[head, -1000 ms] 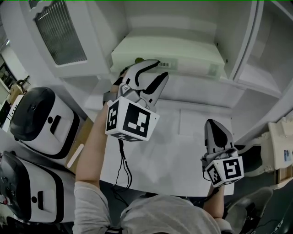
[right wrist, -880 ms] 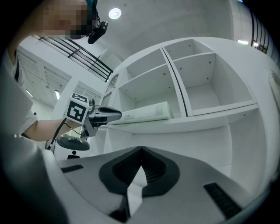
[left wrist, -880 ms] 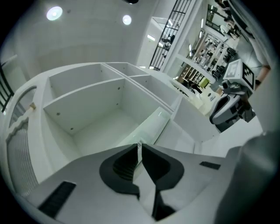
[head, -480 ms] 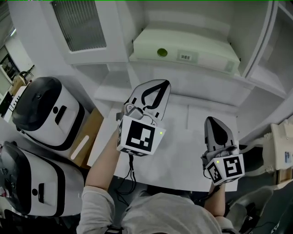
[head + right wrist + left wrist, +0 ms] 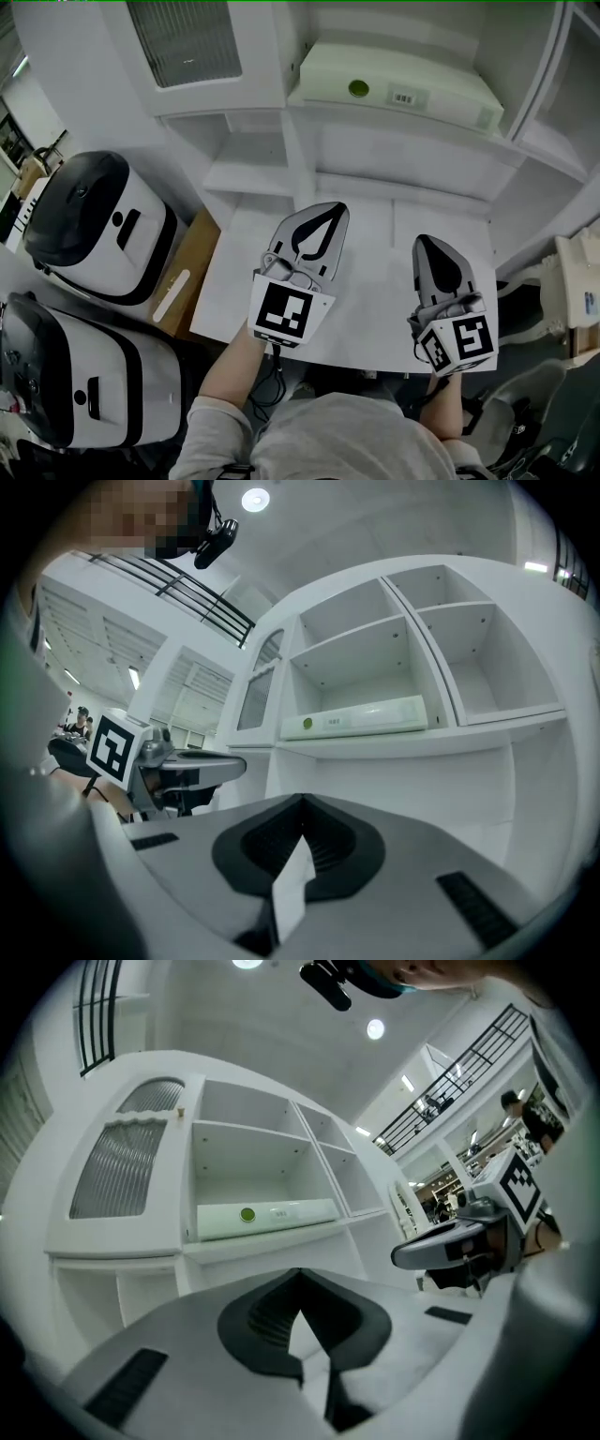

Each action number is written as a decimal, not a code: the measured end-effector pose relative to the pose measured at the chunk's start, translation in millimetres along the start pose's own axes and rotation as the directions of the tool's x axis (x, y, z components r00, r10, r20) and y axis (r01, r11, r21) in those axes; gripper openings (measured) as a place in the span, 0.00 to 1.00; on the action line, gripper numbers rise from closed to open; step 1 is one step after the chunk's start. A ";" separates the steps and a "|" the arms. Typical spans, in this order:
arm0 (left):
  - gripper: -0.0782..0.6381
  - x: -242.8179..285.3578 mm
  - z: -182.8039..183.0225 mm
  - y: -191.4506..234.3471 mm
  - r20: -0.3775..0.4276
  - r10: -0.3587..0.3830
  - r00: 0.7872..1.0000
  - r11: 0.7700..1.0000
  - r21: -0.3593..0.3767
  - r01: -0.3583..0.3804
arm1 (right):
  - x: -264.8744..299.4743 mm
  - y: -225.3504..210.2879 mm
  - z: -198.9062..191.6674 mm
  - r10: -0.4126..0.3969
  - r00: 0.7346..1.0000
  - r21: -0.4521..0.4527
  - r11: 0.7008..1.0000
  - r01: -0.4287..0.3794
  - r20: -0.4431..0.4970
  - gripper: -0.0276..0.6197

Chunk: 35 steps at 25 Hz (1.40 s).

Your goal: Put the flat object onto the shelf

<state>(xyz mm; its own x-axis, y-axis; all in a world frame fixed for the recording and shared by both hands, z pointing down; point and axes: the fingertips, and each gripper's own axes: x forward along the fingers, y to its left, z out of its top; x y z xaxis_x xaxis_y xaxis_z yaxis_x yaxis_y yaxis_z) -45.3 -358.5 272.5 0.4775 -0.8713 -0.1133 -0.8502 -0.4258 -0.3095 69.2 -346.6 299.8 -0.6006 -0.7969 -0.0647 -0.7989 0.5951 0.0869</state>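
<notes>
**Flat object [image 5: 398, 86] on the shelf [image 5: 422, 743], both grippers closed and empty**

The pale green flat object lies on the shelf of the white cabinet, well apart from both grippers. The left gripper [image 5: 322, 210] and the right gripper [image 5: 427, 244] are side by side above the white surface [image 5: 375, 309]. The fingers of each are pressed together, with nothing between them.

The flat object [image 5: 398, 89] looks like smooth pale-green plastic with a slight sheen and a paper label. The shelf [image 5: 412, 150] and the surface [image 5: 375, 281] are smooth matt white. The left hand-held gripper [image 5: 328, 211] and right hand-held gripper [image 5: 427, 244] have matt grey plastic shells and black ribbed pads [image 5: 323, 853]. The appliances [image 5: 89, 225] are glossy black-and-white plastic.
</notes>
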 end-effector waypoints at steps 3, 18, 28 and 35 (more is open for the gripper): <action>0.13 -16.0 -7.8 -1.8 0.008 -0.007 1.000 0.999 -0.053 0.007 | -2.9 14.1 -0.3 -0.010 1.000 0.001 1.000 0.010 -0.004 0.06; 0.13 -88.7 -31.4 -2.8 0.049 -0.015 0.999 0.987 -0.159 0.023 | -27.4 79.7 -10.7 -0.078 0.997 0.029 0.997 0.078 -0.017 0.06; 0.13 -114.0 -32.1 -10.9 0.058 -0.034 0.998 0.989 -0.144 0.042 | -38.4 107.8 -12.6 -0.093 0.995 0.011 0.996 0.094 -0.034 0.06; 0.13 -121.9 -28.1 -7.8 0.078 -0.030 0.997 0.985 -0.169 0.043 | -41.0 116.3 -10.5 -0.100 0.994 0.001 0.995 0.101 -0.036 0.06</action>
<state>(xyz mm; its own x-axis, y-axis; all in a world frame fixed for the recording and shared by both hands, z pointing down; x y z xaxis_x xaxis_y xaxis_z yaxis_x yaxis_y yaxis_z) -103.1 -255.8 315.2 0.5189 -0.8364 -0.1768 -0.8540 -0.4980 -0.1506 1.3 -245.8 323.1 -0.5158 -0.8559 -0.0368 -0.8553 0.5121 0.0786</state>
